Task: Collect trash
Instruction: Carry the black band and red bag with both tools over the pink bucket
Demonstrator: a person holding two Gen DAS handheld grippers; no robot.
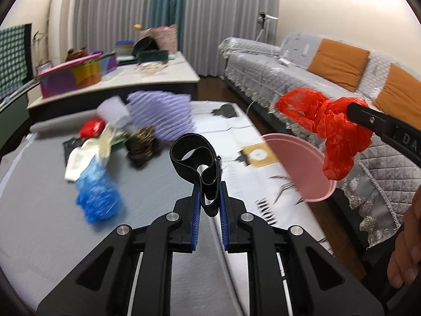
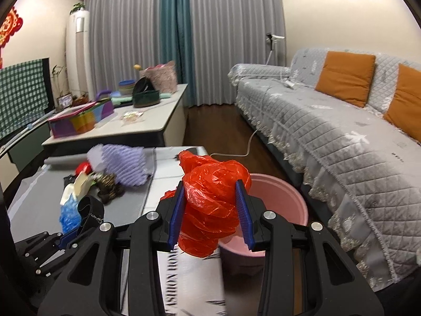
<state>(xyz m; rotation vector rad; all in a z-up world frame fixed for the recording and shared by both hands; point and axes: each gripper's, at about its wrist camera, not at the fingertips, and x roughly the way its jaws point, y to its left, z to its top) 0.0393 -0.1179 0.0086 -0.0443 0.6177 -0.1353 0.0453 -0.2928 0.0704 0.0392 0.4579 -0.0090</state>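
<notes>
A: Any writing you can read?

B: The white printed sheet (image 2: 194, 284) on the worktop (image 1: 39, 189) carries bold black letters, "ASHION HOM" as far as they show. The right tool's arm shows "DA", then runs out of view.

A: And the room?

B: A grey mat covers most of the worktop. A grey quilted sofa (image 2: 329, 131) with orange cushions (image 2: 344, 81) stands to the right, with grey and teal curtains (image 2: 210, 39) behind it.

A: Where is the trash?

B: The right tool (image 2: 211, 210) is clamped on a crumpled red plastic bag (image 2: 213, 205), held in the air over the pink bin (image 2: 284, 197) beside the worktop. The left tool (image 1: 210, 200) is pinched on a black elastic band (image 1: 194, 158), whose loop stands up from the pads with its long axis near upright.

A: Anything left lying?

B: A blue plastic bag (image 1: 98, 194), a purple ribbed cushion (image 1: 160, 115) and a blurred heap of scraps (image 1: 110, 142) lie on the mat.
</notes>
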